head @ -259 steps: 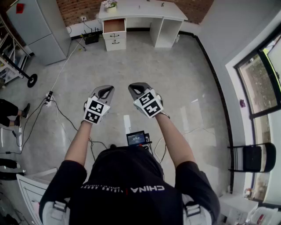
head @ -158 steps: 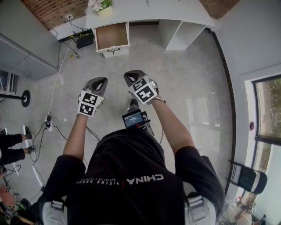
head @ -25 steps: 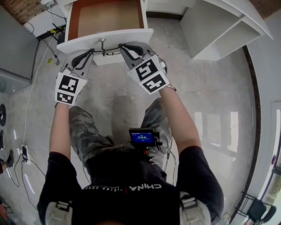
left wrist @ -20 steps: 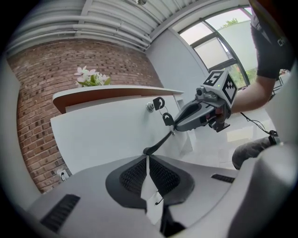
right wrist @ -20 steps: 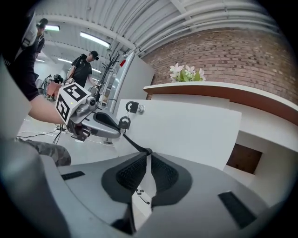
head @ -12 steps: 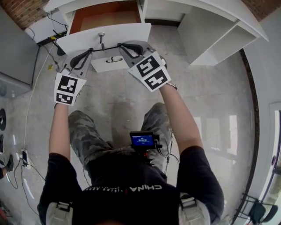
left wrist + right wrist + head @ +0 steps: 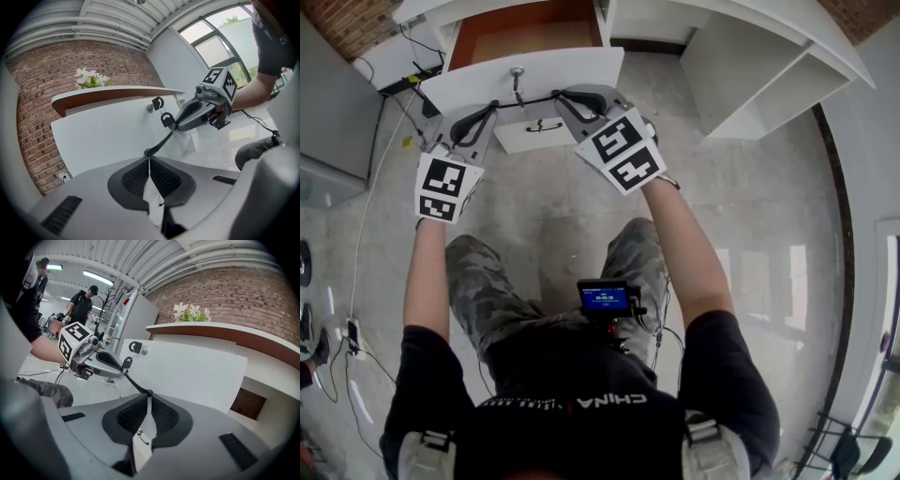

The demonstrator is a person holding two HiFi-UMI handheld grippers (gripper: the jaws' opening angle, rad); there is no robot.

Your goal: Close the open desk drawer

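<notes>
The white desk drawer (image 7: 553, 70) stands partly open at the top of the head view, with a strip of its brown wooden inside (image 7: 534, 33) showing. A black handle (image 7: 525, 101) runs across its front below a key (image 7: 517, 73) in the lock. My left gripper (image 7: 492, 108) is shut, its tip against the drawer front at the handle's left end (image 7: 161, 140). The right gripper (image 7: 561, 97) is shut too, tip at the handle's right end (image 7: 136, 383). Each gripper view shows the other gripper across the handle.
A second, shut drawer (image 7: 542, 131) sits below. The desk's open shelf unit (image 7: 750, 75) is to the right, a grey cabinet (image 7: 328, 103) to the left, with cables (image 7: 375, 187) on the floor. Flowers (image 7: 91, 78) stand on the desk. People (image 7: 82, 305) stand far behind.
The person walked up to the desk. Over the last second the drawer has slid inward, less of its wooden inside shows, and both grippers have moved forward with its front.
</notes>
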